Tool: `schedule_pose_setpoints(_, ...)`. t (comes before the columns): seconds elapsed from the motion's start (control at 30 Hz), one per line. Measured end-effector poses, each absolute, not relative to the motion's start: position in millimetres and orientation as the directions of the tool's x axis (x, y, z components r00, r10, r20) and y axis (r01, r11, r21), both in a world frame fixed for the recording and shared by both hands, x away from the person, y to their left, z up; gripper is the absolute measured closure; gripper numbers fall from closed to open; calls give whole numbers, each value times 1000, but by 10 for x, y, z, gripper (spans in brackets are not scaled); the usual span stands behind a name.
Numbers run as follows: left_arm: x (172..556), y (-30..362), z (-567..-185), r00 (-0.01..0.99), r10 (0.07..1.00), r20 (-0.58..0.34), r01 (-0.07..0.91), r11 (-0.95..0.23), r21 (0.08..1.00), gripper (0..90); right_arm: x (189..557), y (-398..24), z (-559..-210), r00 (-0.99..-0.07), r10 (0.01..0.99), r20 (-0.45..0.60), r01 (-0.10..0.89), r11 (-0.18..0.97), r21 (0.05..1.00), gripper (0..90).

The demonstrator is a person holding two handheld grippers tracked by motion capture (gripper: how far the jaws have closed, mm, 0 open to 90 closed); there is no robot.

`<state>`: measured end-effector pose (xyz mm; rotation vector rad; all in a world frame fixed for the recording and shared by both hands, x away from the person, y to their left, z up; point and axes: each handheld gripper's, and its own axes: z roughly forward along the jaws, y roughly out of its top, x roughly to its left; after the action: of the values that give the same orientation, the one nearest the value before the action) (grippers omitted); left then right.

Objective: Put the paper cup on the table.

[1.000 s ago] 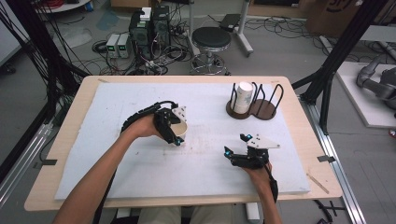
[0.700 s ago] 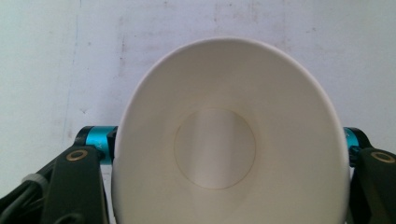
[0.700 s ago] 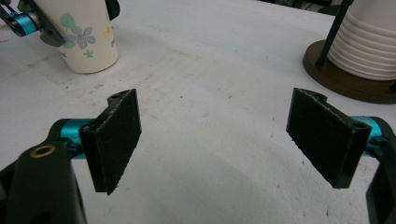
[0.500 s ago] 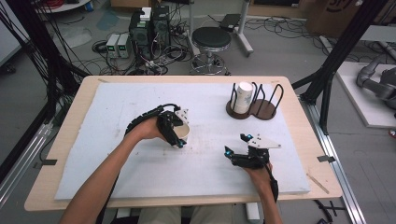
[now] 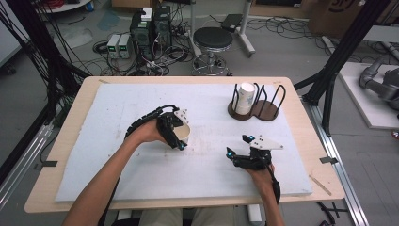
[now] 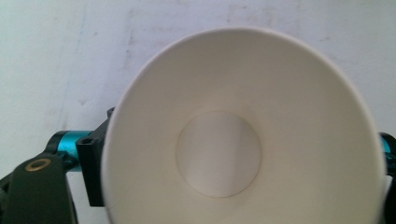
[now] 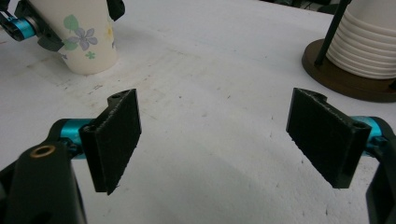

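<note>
The paper cup point(image 5: 184, 134) stands upright on the white foam board, left of centre, mouth up. It's cream-white with a printed flower pattern point(image 7: 83, 37) in purple and green on its side. Looking straight down into it point(image 6: 243, 140), the inside is plain white and empty, round base showing.

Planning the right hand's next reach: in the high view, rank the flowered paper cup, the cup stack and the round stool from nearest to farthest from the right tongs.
1. Flowered paper cup, to the left.
2. Cup stack, in the holder behind.
3. Round stool, on the floor beyond the table.
</note>
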<state>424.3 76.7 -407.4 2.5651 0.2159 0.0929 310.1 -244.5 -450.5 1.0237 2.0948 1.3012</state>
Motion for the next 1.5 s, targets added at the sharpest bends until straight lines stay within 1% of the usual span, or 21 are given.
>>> schedule_pose_setpoints(0.37, 4225, 798, -4083, 985, 170, 12, 138, -836, 532, 161, 3099, -2447, -4505, -613, 790, 0, 346, 269, 899, 182)
schedule_pose_setpoints(0.47, 4218, 841, -4075, 984, 177, 5, 148, -837, 526, 162, 3100, -2448, -4505, -613, 790, 2, 348, 268, 898, 182)
schedule_pose_setpoints(0.7, 4146, 1006, -4130, 979, 201, 9, 164, -822, 546, 162, 3101, -2450, -4503, -613, 790, 10, 356, 264, 896, 183)
schedule_pose_setpoints(0.87, 4085, 1186, -4126, 973, 232, 4, 188, -796, 575, 163, 3103, -2448, -4504, -613, 790, 6, 352, 267, 897, 183)
schedule_pose_setpoints(1.13, 3940, 1432, -4089, 965, 260, 24, 189, -759, 624, 162, 3105, -2458, -4505, -616, 788, 6, 347, 264, 900, 183)
schedule_pose_setpoints(1.3, 3848, 1644, -4103, 952, 307, 15, 219, -713, 666, 162, 3103, -2453, -4505, -613, 790, 6, 349, 264, 899, 183)
schedule_pose_setpoints(1.5, 3685, 1848, -4109, 935, 353, 17, 233, -651, 722, 161, 3108, -2459, -4506, -616, 787, 5, 347, 266, 900, 182)
